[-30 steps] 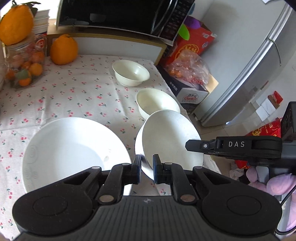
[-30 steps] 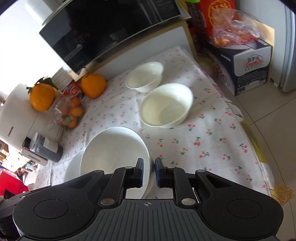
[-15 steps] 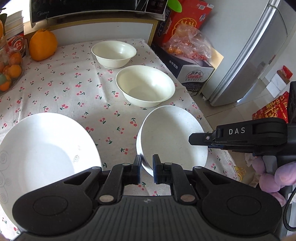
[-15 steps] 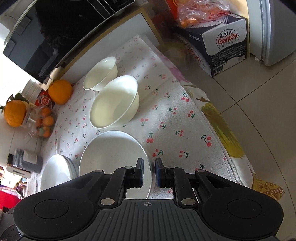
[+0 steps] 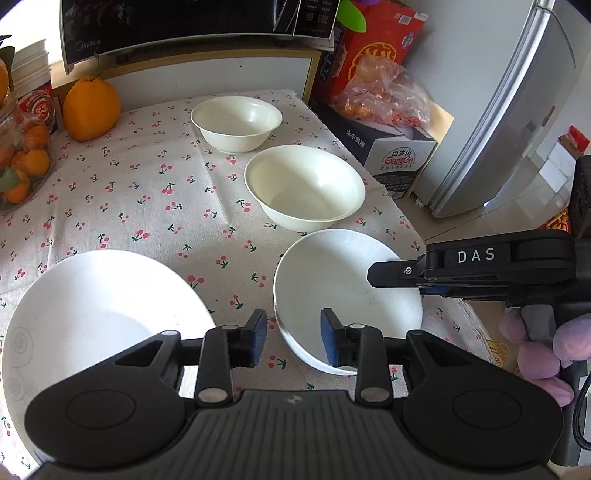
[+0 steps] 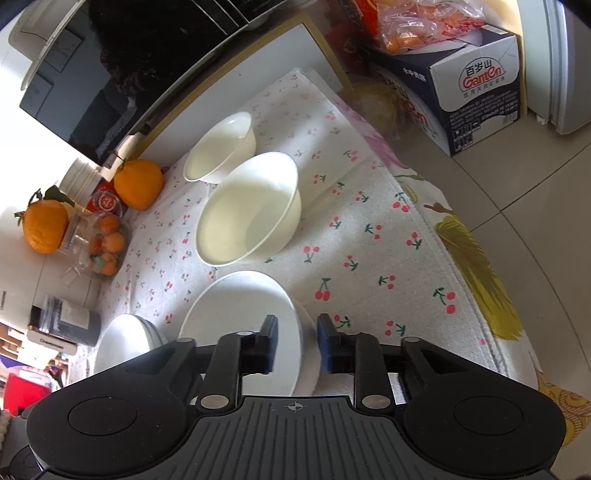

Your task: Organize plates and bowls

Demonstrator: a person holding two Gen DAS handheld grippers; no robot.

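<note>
A small white plate point(image 5: 343, 284) lies on the cherry-print cloth near the table's right edge; it also shows in the right wrist view point(image 6: 236, 325). My left gripper point(image 5: 293, 341) is open, its jaws either side of the plate's near rim. My right gripper point(image 6: 293, 343) is open around the plate's opposite rim and shows from the side in the left wrist view point(image 5: 373, 275). A large white plate point(image 5: 92, 317) lies at the left. A large cream bowl point(image 5: 304, 186) and a small cream bowl point(image 5: 236, 122) stand behind.
Oranges point(image 5: 90, 103) and a fruit jar point(image 5: 22, 158) stand at the back left under a microwave point(image 5: 192, 22). A drinks box point(image 5: 391, 147) and fridge point(image 5: 517, 110) stand right of the table edge. A dark container point(image 6: 62, 325) sits left.
Both grippers have opened and let go of the small plate, which now lies flat on the cloth. Before, both were shut on its rim and held it tilted.
</note>
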